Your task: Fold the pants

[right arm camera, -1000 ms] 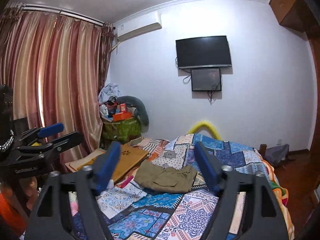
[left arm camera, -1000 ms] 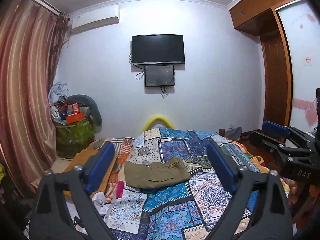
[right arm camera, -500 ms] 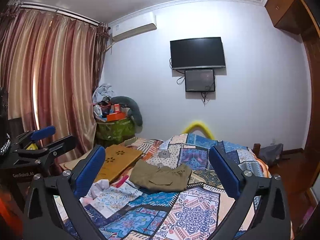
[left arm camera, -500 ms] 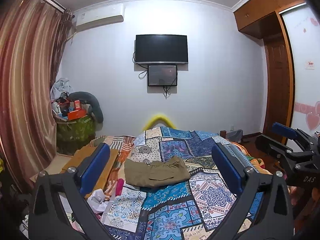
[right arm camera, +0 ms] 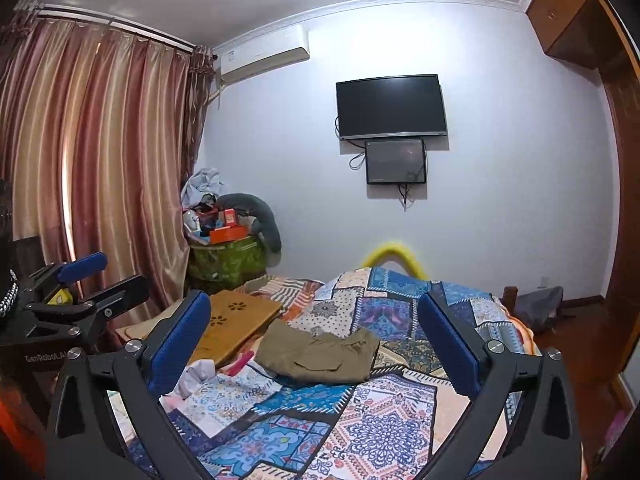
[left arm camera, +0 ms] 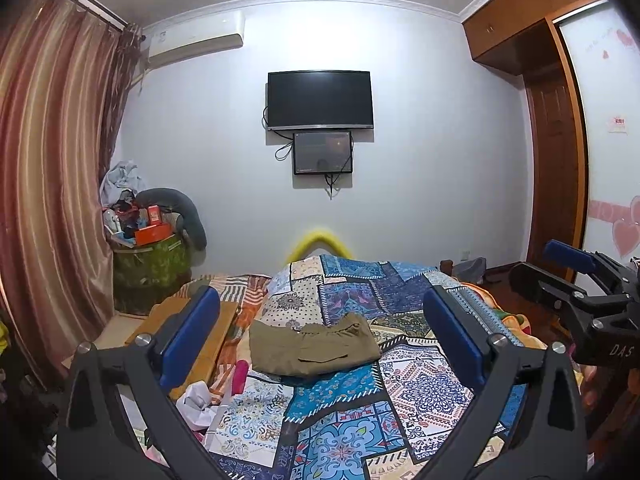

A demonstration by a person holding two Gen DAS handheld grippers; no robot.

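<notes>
Here, the olive-green cotton pants (left arm camera: 314, 346) lie folded into a compact bundle on the patchwork blue-patterned bedspread (left arm camera: 416, 384), near the middle of the bed. The left tongs (left arm camera: 320, 338) hang above the bed with their blue-padded fingers (left arm camera: 188, 336) spread wide, holding nothing. The right tongs (right arm camera: 316, 344) hover likewise, fingers well apart and clear of the cloth. A flat wooden board (right arm camera: 236, 320) lies just left of the pants, beside a crumpled white cloth (left arm camera: 198, 400).
</notes>
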